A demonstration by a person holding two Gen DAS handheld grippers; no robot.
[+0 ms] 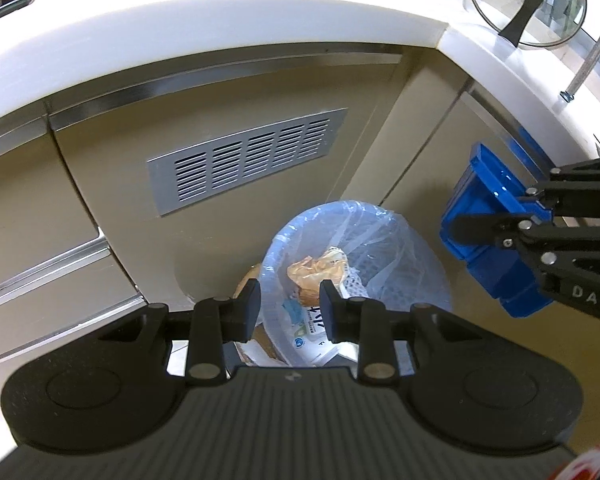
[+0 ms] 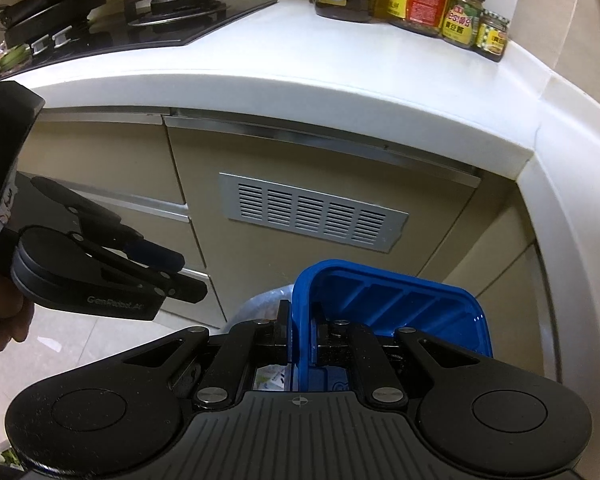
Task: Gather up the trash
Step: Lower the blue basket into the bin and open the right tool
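The right gripper (image 2: 299, 338) is clamped on the rim of a blue tray (image 2: 384, 304) at lower centre. The left gripper (image 2: 180, 276) occupies the left of the frame, over beige cabinets. Jars (image 2: 462, 18) stand on the white worktop (image 2: 300, 56), upper right.

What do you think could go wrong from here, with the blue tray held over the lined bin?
The right gripper pinches only the rim of the tilted blue plastic tray, so the tray could slip or swing.

Seen from the left wrist, the tray hangs beside the lined trash bin, not squarely over it; anything released might miss.

The open left gripper hovers over the bin, empty, risking a collision.
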